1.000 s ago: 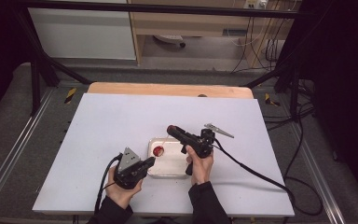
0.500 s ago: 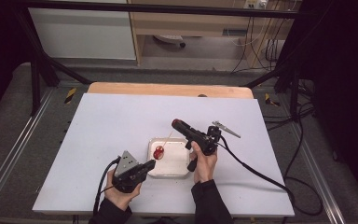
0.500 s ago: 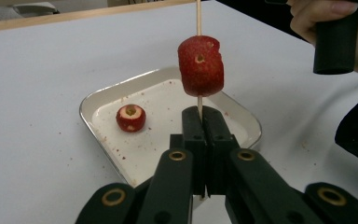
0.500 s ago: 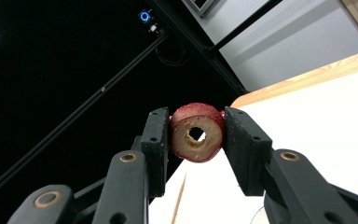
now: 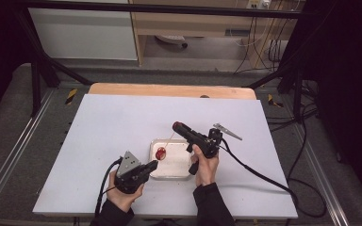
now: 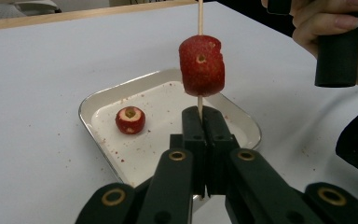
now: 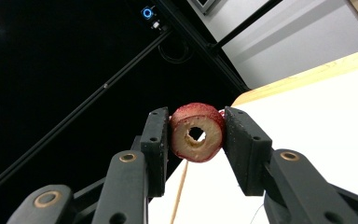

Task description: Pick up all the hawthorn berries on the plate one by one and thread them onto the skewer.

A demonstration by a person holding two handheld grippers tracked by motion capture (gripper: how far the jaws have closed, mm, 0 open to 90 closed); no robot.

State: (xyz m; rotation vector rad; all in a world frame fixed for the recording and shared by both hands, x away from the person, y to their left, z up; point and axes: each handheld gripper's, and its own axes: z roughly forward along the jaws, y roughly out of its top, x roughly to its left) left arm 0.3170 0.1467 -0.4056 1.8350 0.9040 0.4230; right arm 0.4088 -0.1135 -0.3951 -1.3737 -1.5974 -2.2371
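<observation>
Currently threading cored red fruit pieces onto a wooden skewer, over a small white tray (image 5: 183, 170) near the middle of the white table (image 5: 99, 141).

Left gripper (image 6: 199, 122): jaws fully closed, pinching the lower end of the skewer (image 6: 199, 14) and holding it upright above the tray. One fruit piece (image 6: 201, 65) is already on the stick — it sits a short way above the jaw tips, its cored hole facing the camera.

Right gripper (image 7: 196, 135): jaws partly closed and clamped on a second cored fruit ring (image 7: 197, 132), one pad on either flank, hole open toward the camera. In the high view this gripper (image 5: 178, 127) is held up above the far right side of the tray, near the skewer's top end. The ring is not on the stick yet; the skewer passes just below it in the right gripper view.

A third piece (image 6: 130, 120) lies loose in the tray, on the left side as the left gripper view has it, with red crumbs scattered around.

Progress, as I judge it — one piece threaded, one in hand and lined up for threading, one waiting in the tray. Remaining: bring the held ring's hole onto the skewer tip, slide it down, then fetch the last piece.
</observation>
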